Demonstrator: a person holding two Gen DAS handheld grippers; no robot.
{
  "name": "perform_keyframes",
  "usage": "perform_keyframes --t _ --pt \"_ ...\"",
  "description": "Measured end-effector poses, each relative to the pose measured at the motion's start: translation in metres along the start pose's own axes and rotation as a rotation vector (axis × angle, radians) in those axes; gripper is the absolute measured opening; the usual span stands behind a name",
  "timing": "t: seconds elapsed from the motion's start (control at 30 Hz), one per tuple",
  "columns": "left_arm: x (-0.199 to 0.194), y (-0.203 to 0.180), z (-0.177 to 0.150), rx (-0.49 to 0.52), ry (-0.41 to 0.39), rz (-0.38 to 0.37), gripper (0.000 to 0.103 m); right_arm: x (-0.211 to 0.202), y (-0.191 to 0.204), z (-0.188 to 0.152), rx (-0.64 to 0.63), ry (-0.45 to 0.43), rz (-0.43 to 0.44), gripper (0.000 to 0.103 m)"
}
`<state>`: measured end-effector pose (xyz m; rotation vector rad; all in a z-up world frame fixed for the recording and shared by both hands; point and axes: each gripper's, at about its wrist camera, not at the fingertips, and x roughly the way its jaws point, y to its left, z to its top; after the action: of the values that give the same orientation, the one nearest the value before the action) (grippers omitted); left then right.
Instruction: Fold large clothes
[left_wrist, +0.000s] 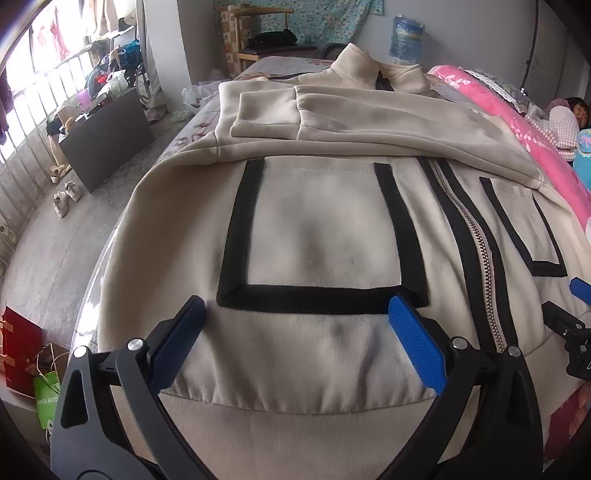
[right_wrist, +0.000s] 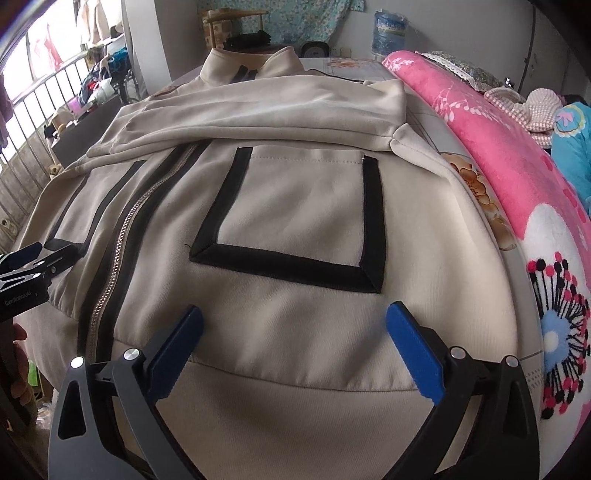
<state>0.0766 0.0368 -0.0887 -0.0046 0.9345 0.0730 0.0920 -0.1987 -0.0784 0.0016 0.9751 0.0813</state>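
Your left gripper hangs spread wide over the beige jacket, gripping nothing, above its left pocket; past the zipper, your right gripper gapes empty above the hem. Jacket lies flat on the bed.

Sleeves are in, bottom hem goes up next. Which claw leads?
Neither, probably: left claw and right claw both hover open over the jacket above the hem, either side of the zipper.

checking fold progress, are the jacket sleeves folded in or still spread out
Folded in: both sleeves lie crossed over the jacket's chest, above the pockets.
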Motion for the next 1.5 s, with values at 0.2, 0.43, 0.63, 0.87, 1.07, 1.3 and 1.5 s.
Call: perform_keyframes --t 0.2,0.43,0.63,0.87,1.07,1.3,1.5 --pt "0.0001 -0.0002 -0.0001 0.000 -0.002 -0.001 0.096 0.0009 0.0008 0.0004 0.003 -0.003 -0.007 0.097" --pt "0.0001 -0.0012 -0.0012 -0.001 -0.011 0.003 0.096 0.0007 0.0009 -0.0009 0.004 -0.010 -0.008 0.097" --pt "-0.0013 0.0000 -0.0015 0.000 -0.004 0.002 0.096 0.0006 0.0003 -0.0013 0.004 -0.008 -0.008 0.097" --pt "-0.0014 -0.0002 -0.0017 0.000 -0.006 0.002 0.096 0.0008 0.0003 -0.0008 0.004 -0.004 -0.008 0.097" --pt "-0.0017 0.0000 -0.0015 0.000 -0.007 0.002 0.096 0.0009 -0.0004 -0.0005 0.007 -0.003 -0.010 0.097" --pt "-0.0016 -0.0003 -0.0013 0.000 -0.007 0.002 0.096 0.0010 -0.0004 0.0003 0.010 -0.001 -0.013 0.097" --pt "-0.0016 -0.0003 -0.0008 0.001 -0.008 0.001 0.096 0.0012 0.0006 -0.0001 0.015 -0.002 -0.016 0.097"
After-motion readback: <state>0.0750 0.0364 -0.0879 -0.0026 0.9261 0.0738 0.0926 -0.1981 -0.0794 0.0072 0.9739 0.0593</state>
